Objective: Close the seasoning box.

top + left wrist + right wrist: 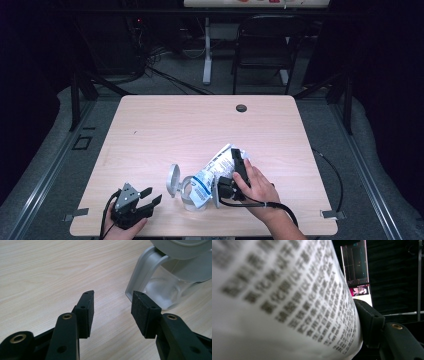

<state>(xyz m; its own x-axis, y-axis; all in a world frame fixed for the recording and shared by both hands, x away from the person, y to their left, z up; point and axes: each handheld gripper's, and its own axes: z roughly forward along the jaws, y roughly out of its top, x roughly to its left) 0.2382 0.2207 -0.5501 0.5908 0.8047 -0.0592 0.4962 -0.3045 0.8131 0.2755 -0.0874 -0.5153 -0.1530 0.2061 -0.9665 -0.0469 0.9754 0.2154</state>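
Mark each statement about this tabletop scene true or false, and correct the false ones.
1. The left gripper is open. True.
2. The right gripper grips a white printed bag. True.
3. The clear glass jar with a grey flip lid sits at the table's far edge. False: it sits near the person's edge, between the grippers.
4. The grey lid is closed. False: it is swung open.
5. The bag is tilted with its lower end at the jar's mouth. True.

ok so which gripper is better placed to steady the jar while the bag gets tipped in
Left. The left gripper is open and empty beside the jar, whose handle sits just past its jaws. The right gripper is already clamped on the bag.
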